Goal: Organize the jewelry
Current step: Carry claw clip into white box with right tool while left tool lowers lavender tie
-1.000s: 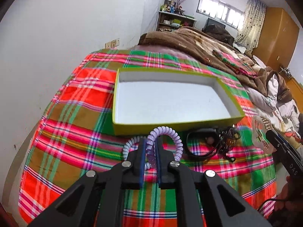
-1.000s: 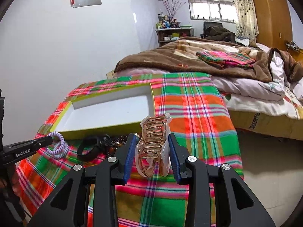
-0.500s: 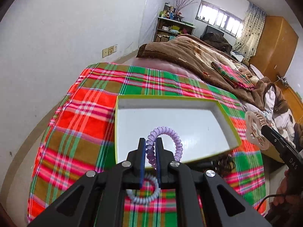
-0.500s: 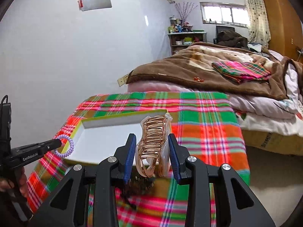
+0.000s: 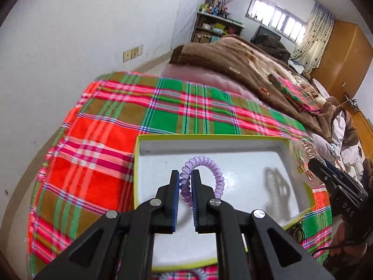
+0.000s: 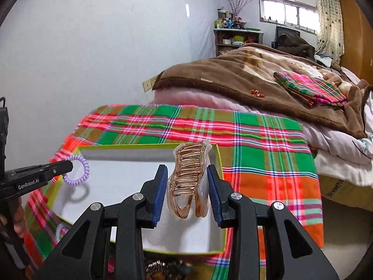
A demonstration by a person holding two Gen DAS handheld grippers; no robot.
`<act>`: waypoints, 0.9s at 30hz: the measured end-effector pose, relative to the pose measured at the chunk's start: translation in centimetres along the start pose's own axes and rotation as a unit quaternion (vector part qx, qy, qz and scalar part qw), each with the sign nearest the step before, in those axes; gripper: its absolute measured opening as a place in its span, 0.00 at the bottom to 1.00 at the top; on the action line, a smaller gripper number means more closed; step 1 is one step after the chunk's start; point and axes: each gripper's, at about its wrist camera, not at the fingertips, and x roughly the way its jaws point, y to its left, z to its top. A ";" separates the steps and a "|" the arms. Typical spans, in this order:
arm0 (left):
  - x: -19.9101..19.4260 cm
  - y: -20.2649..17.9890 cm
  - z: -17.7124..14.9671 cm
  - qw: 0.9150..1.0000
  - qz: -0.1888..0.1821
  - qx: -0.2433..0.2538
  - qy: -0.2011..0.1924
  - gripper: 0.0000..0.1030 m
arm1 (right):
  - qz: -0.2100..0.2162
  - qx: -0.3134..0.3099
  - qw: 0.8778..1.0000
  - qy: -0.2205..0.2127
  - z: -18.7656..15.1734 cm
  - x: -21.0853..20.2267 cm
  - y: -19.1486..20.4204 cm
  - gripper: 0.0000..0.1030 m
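Note:
My left gripper [image 5: 185, 182] is shut on a purple spiral hair tie [image 5: 211, 169] and holds it above the white floor of the shallow box with a yellow-green rim [image 5: 139, 140]. The hair tie also shows in the right wrist view [image 6: 79, 170]. My right gripper [image 6: 187, 182] is shut on a rose-gold claw hair clip [image 6: 188, 175] and holds it over the box's right part [image 6: 219, 156]. The clip's shadow falls on the box floor.
The box sits on a plaid cloth [image 5: 93, 163] over a table by the white wall. More jewelry [image 6: 163, 268] and another spiral tie [image 6: 58, 231] lie on the cloth at the box's near side. A bed with a brown blanket [image 6: 256, 74] lies beyond.
Both grippers rose and moved forward over the box, each still holding its item. The hair tie and clip now hang above the box floor instead of in front of it.

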 end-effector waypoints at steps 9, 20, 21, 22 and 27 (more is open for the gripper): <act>2.8 0.1 -0.1 1.000 0.007 -0.003 0.021 0.10 | -0.036 -0.052 0.998 0.016 -0.3 3.1 1.5 0.34; 4.1 0.8 -0.1 0.999 0.014 -0.007 0.032 0.10 | -0.052 -0.093 0.994 0.004 -0.4 3.7 2.9 0.34; 4.1 0.9 -0.1 0.999 0.015 -0.008 0.032 0.10 | -0.050 -0.093 0.994 0.003 -0.4 3.7 2.9 0.34; 4.1 0.9 0.0 0.999 0.016 -0.008 0.032 0.10 | -0.047 -0.091 0.995 0.002 -0.4 3.7 3.0 0.34; 4.1 1.0 -0.1 0.999 0.016 -0.010 0.032 0.11 | -0.042 -0.087 0.995 -0.001 -0.5 3.6 3.1 0.34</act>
